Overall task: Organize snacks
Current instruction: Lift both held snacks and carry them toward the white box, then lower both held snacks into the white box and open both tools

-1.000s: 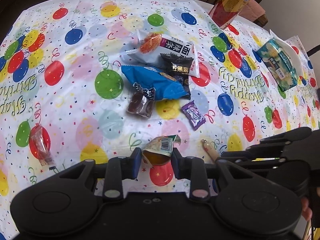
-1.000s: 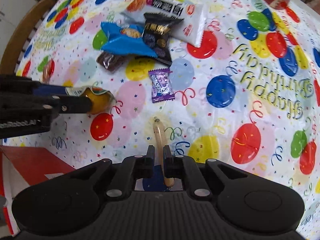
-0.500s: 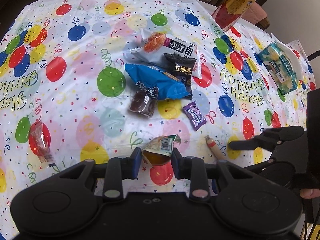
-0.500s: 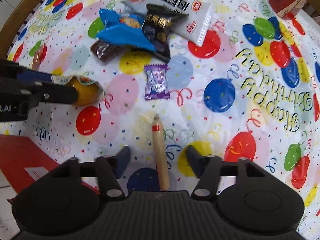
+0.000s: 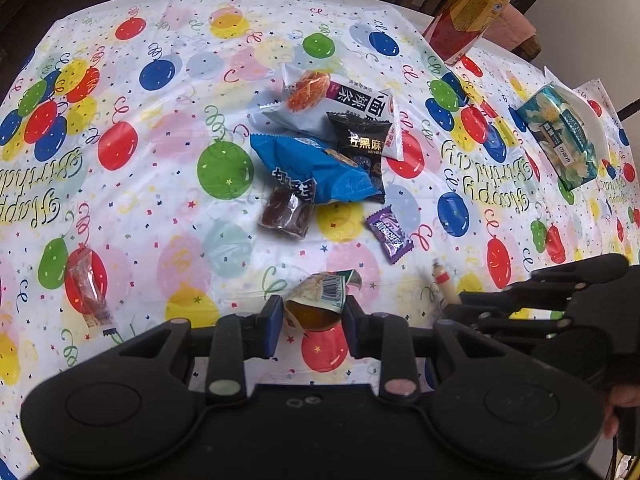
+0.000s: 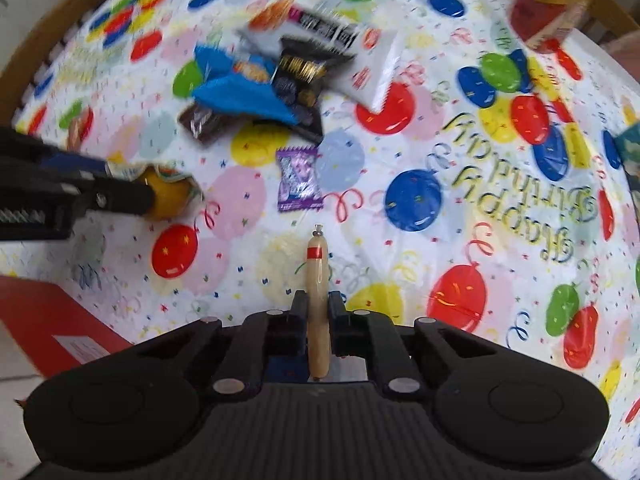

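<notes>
Mid-gather, by the look of it: both tools loaded, nothing yet sorted

Right gripper [image 6: 318, 312] pinched tight on a thin sausage stick [image 6: 317, 280], gripped partway along its length. Long axis in line with the fingers, running straight ahead from the tool; red band and crimped metal tip pointing forward, toward the purple candy [image 6: 300, 180]; rear end tucked back between the jaws toward the body of the tool. Lying low over the balloon tablecloth [image 6: 460, 152], whether lifted clear or touching, cannot tell

Left gripper [image 5: 314, 316] closed on a small orange jelly cup [image 5: 316, 302], barcoded foil lid tilted up and forward, cup squeezed between the two blue pads

Remaining snacks heaped mid-table: blue packet [image 5: 316, 168], black sesame packet [image 5: 362, 144], white noodle-snack bag [image 5: 332, 104], brown wrapped sweet [image 5: 286, 216]; a clear-wrapped red snack [image 5: 86, 292] well apart at the left edge

Next move, likely: carry to a collecting spot, perhaps the red box [image 6: 60, 332] seen low at the right camera's left edge. Calls for keeping the stick level and the pinch firm, slender round body prone to pivoting or slipping out forward
</notes>
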Motion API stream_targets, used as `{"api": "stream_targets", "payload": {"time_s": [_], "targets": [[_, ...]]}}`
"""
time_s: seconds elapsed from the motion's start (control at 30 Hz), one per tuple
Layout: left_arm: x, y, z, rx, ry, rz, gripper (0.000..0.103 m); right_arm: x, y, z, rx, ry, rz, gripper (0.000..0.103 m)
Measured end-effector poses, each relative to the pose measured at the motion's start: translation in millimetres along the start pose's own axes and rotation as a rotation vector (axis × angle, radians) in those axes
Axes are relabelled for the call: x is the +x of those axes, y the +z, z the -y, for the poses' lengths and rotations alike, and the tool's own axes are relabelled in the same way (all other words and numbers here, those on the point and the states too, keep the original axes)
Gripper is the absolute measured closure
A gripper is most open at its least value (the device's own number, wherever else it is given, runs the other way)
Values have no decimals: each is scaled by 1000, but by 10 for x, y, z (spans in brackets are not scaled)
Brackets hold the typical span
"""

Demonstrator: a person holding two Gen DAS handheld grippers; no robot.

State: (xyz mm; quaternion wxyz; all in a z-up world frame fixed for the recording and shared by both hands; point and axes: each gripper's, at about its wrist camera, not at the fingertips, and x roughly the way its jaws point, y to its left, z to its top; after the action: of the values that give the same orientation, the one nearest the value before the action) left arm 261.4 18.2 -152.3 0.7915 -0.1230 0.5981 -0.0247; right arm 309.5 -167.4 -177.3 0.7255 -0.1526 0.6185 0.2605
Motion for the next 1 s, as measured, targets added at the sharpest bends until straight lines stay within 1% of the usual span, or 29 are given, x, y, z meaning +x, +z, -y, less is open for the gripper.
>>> {"api": "stream_targets", "payload": {"time_s": [0.23,0.5,0.7,1.0], "targets": [[-229,-43,41,15,-24,34,74,-520,-134,109,82,49,93,92],[-665,-167,66,40,-73,88,74,-1025,-410,82,140,78,172,92],[-965,-387,92,87,-107,118,74,-1303,-665,-34,161,80,210,92],[-1248,-775,119,163,-153,119,74,-1527,-1006,-255,183,68,240,92]]}}
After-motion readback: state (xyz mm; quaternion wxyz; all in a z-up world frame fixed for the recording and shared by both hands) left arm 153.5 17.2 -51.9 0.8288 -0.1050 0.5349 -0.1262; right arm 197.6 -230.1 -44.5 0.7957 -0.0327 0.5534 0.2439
